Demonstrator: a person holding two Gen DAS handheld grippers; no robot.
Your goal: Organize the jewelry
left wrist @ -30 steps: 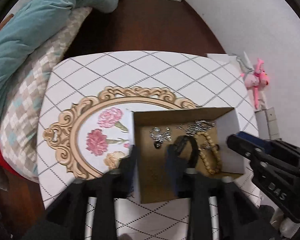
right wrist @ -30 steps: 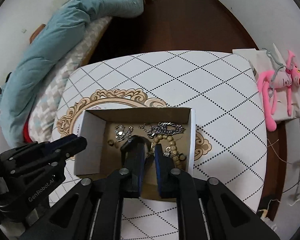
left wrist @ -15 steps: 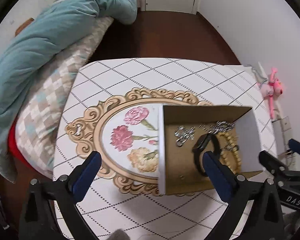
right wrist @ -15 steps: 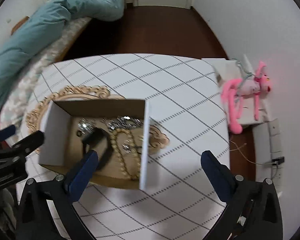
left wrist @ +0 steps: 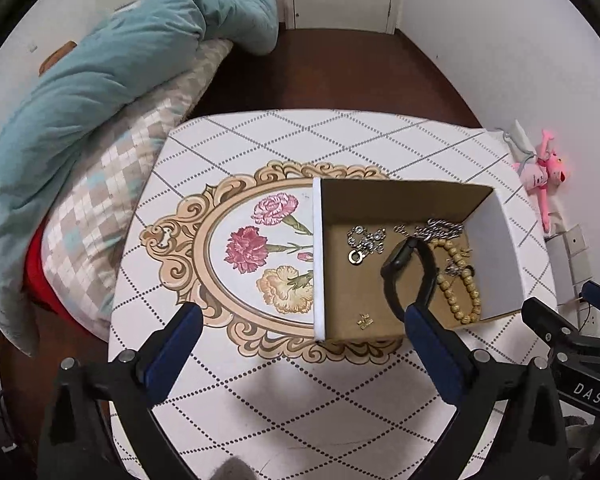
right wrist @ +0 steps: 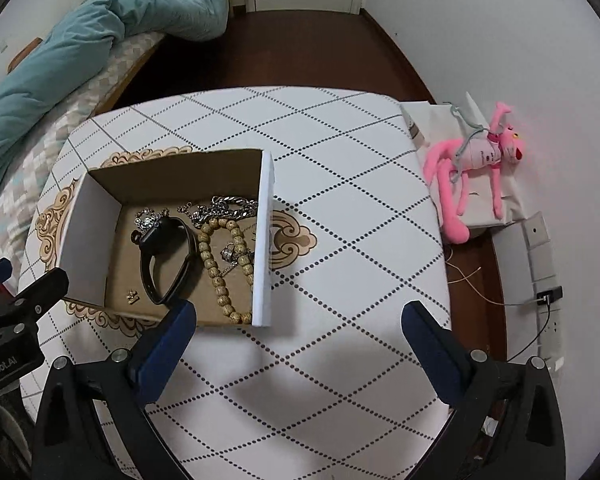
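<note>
With both tongs, left [left wrist: 300,344] and right [right wrist: 300,340], splayed empty, jewelry sits in box [right wrist: 266,240] at left centre; approach watch [right wrist: 166,258] vertically, avoid snagging beads [right wrist: 220,268].

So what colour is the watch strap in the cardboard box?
Black watch strap, clearest in the right wrist view, lying in the cardboard box.

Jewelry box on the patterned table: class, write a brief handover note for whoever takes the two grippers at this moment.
Left gripper: jaws wide open, empty.
Right gripper: jaws wide open, empty.
Both sit back from the cardboard box on the table.
Done: black watch, wooden bead bracelet, silver chain, sparkly silver piece and small gold charm lie inside the box.
Left: no loose jewelry shows on the table; possibly untangle the pile.
</note>
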